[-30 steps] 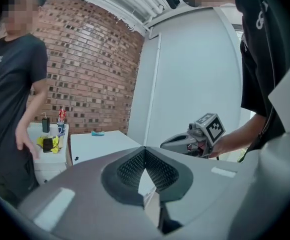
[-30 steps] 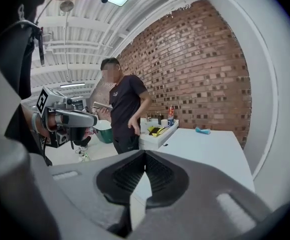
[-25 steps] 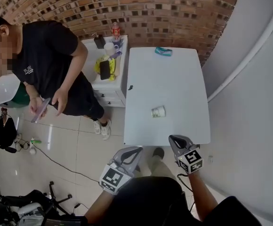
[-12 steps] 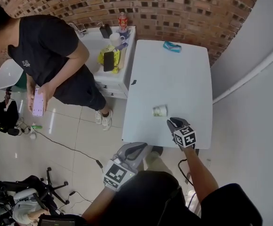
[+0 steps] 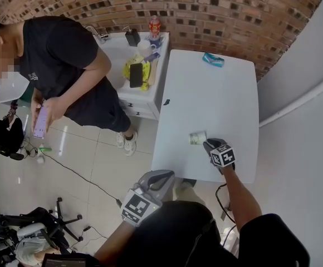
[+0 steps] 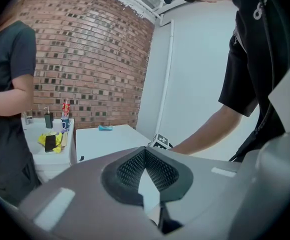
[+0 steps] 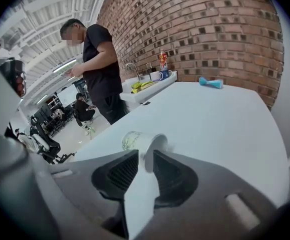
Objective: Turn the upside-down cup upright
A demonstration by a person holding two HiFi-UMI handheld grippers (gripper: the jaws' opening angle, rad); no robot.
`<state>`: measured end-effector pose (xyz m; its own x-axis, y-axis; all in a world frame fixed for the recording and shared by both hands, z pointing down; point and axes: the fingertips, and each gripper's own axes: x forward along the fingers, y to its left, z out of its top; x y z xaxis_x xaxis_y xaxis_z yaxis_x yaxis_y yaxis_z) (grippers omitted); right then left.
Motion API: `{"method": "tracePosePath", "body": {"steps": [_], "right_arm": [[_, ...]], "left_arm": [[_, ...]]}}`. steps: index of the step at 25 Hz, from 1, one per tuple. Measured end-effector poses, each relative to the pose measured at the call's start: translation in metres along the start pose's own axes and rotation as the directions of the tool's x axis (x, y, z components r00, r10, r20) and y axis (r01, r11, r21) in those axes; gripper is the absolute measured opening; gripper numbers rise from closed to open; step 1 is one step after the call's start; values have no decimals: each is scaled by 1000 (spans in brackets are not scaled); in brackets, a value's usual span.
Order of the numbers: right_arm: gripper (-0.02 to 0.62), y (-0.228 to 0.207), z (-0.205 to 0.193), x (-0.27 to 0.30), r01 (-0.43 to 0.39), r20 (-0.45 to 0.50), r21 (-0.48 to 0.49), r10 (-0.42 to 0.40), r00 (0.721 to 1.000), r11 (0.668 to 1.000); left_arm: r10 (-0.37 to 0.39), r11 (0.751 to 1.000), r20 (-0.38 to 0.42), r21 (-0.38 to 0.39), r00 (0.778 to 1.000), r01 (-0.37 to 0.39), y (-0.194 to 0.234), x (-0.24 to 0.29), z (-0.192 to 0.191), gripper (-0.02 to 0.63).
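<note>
Brick-walled workroom, white table (image 5: 217,93): a paper cup (image 5: 197,138) lies on its side near the table's front edge, its mouth turned toward the right gripper (image 5: 210,145). That gripper's jaws stand slightly parted astride the rim and, by the look of it, are not yet clamped. The left gripper (image 5: 160,177) hangs off the table, below its edge, jaws pressed together on nothing. The grasp appears to be the step in hand. Next, the jaws need to pinch the rim wall, then lift and rotate the cup until its base sits flat.
</note>
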<state>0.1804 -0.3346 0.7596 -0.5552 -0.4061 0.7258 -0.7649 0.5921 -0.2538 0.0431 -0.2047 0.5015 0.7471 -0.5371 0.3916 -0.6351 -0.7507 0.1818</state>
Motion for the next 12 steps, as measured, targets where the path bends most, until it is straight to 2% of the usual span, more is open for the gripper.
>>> {"method": "tracePosePath", "body": {"steps": [3,5,7,12], "right_arm": [[70,3,4,5,-32,10,-8,32,999,999],[32,7,8,6,-47,16,-20,47,999,999],[21,11,11,6,-58,24,-25,58,998,998],[9,16,19,3,-55,37,-42,57,998,998]], "left_arm": [[-2,1000,-12,-9,1000,2,12,-2,-4,15],[-12,1000,-16,-12,1000,12,17,-1,-5,15],[-23,1000,-18,-13,1000,23,19,1,-5,15],[-52,999,-14,-12,999,51,25,9,-2,15]]}}
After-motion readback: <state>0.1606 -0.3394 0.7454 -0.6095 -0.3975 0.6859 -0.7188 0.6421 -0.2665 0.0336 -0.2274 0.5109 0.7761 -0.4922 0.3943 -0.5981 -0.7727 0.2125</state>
